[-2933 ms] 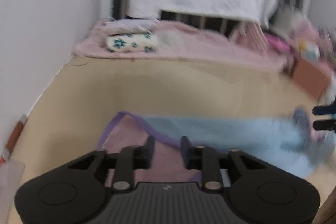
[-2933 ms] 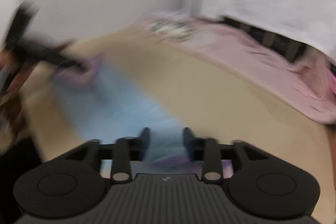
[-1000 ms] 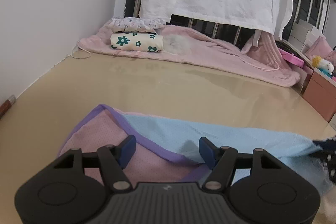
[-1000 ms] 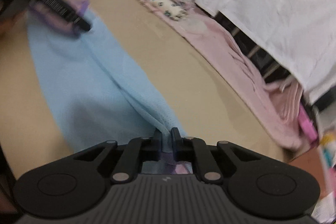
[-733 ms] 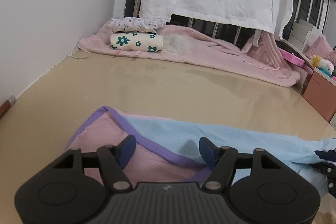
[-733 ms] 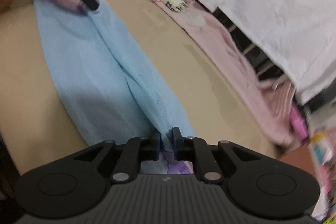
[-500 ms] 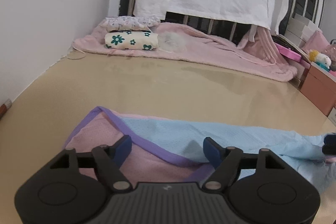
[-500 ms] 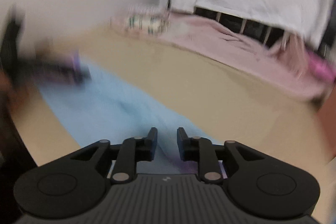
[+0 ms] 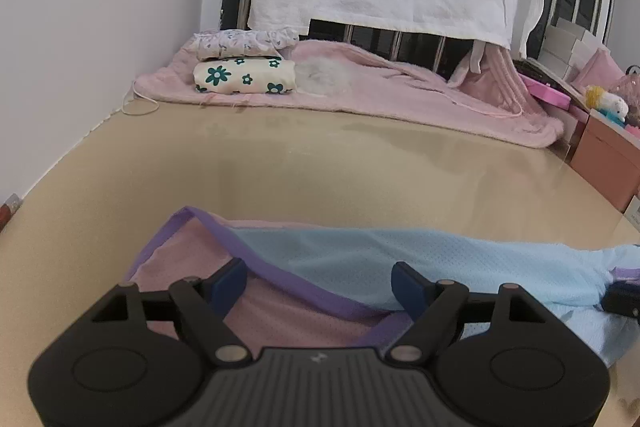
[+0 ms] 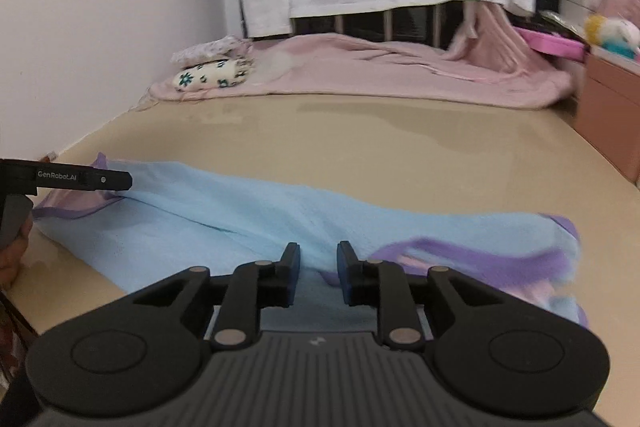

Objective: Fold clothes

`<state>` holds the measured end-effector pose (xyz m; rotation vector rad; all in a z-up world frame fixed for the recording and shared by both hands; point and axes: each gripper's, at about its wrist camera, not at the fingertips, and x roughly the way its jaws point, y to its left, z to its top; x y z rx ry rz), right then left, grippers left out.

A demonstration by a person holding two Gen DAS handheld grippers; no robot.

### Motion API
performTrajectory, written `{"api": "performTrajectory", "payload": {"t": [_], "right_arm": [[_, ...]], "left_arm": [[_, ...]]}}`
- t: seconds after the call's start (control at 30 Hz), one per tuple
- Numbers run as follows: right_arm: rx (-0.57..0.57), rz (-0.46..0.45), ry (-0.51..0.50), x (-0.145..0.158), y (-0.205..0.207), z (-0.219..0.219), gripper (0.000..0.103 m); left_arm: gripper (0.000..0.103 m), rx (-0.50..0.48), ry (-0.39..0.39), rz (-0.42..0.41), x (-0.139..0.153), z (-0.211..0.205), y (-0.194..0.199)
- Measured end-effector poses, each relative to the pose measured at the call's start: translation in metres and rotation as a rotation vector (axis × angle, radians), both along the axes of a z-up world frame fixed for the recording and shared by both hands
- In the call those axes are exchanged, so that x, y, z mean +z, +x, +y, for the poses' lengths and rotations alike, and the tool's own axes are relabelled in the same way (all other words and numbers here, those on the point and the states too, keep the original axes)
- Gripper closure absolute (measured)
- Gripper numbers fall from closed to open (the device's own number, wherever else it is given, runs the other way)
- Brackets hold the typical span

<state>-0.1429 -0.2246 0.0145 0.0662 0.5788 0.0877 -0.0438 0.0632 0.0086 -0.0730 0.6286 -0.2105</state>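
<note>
Beige bench (image 9: 320, 167) — glossy, bearing one garment (image 10: 248, 215): light-blue mesh, purple-edged, pink inside, spread lengthwise along the near edge, one end bunched. Pink blanket (image 9: 400, 87) at the far side carries a stack of folded clothes (image 9: 244, 67). Left hand-held gripper (image 9: 319, 277): fingers spread wide, low over the purple-edged opening, holding nothing. Right hand-held gripper (image 10: 318, 259): fingers a little apart over the bunched end, gripping nothing, levelled along the bench. Risk, as judged: thin cloth on a slick top may slide or drag skewed if one layer alone is pinched — creasing any fold.
</note>
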Motion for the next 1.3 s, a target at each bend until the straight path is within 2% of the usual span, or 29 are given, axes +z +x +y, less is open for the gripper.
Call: {"api": "performTrajectory", "payload": {"t": [0.07, 0.2, 0.3, 0.33, 0.4, 0.43, 0.53, 0.57, 0.63, 0.67, 0.73, 0.77, 0.83, 0.93, 1.0, 1.07, 1.2, 1.3], "right_arm": [[-0.011, -0.003, 0.024, -0.001, -0.009, -0.005, 0.082], [-0.156, -0.036, 0.042, 0.005, -0.023, -0.036, 0.077], [-0.266, -0.06, 0.055, 0.011, -0.033, -0.06, 0.061], [-0.303, -0.069, 0.059, 0.012, -0.037, -0.067, 0.05], [-0.376, -0.085, 0.067, 0.016, -0.044, -0.083, 0.051], [-0.413, -0.093, 0.072, 0.017, -0.047, -0.091, 0.052], [-0.443, -0.021, 0.053, -0.006, -0.033, -0.086, 0.052], [-0.453, -0.003, 0.038, -0.012, -0.031, -0.085, 0.053], [-0.463, -0.032, 0.005, -0.018, -0.033, -0.077, 0.053], [-0.467, -0.041, -0.011, -0.019, -0.032, -0.071, 0.059], [-0.446, -0.069, -0.038, -0.023, -0.035, -0.061, 0.075], [-0.436, -0.083, -0.052, -0.025, -0.036, -0.056, 0.079], [-0.422, -0.094, -0.094, -0.026, -0.035, -0.049, 0.084], [-0.406, -0.113, -0.092, -0.019, -0.033, -0.049, 0.092], [-0.372, -0.159, -0.084, -0.005, -0.033, -0.048, 0.092], [-0.299, -0.222, -0.143, 0.018, -0.029, -0.029, 0.092], [-0.038, -0.263, -0.14, 0.049, -0.009, 0.036, 0.092], [0.043, -0.184, -0.185, 0.033, 0.012, 0.078, 0.091]], "left_arm": [[0.024, 0.002, -0.002, 0.0, 0.0, 0.0, 0.0], [0.026, 0.036, -0.037, -0.01, 0.003, 0.009, -0.004], [0.027, 0.062, -0.072, -0.049, 0.013, 0.011, -0.01], [0.026, 0.062, -0.083, -0.066, 0.017, 0.009, -0.013], [0.026, 0.056, -0.096, -0.087, 0.023, 0.001, -0.016], [0.026, 0.037, -0.079, -0.079, 0.024, -0.011, -0.016], [0.026, -0.023, 0.055, -0.115, 0.022, -0.042, -0.023], [0.026, -0.015, 0.093, -0.128, 0.021, -0.047, -0.026], [0.026, 0.027, 0.125, -0.129, 0.016, -0.046, -0.029], [0.026, 0.049, 0.138, -0.128, 0.013, -0.044, -0.03], [0.026, 0.088, 0.158, -0.115, 0.008, -0.036, -0.033], [0.026, 0.112, 0.162, -0.11, 0.007, -0.031, -0.036], [0.026, 0.155, 0.158, -0.108, 0.007, -0.02, -0.043], [0.026, 0.195, 0.13, -0.12, 0.012, -0.003, -0.054], [0.025, 0.22, 0.113, -0.137, 0.016, 0.008, -0.061], [0.025, 0.243, 0.101, -0.161, 0.019, 0.019, -0.067], [0.025, 0.295, 0.079, -0.17, 0.023, 0.04, -0.074], [0.025, 0.327, 0.058, -0.159, 0.023, 0.052, -0.081]]}}
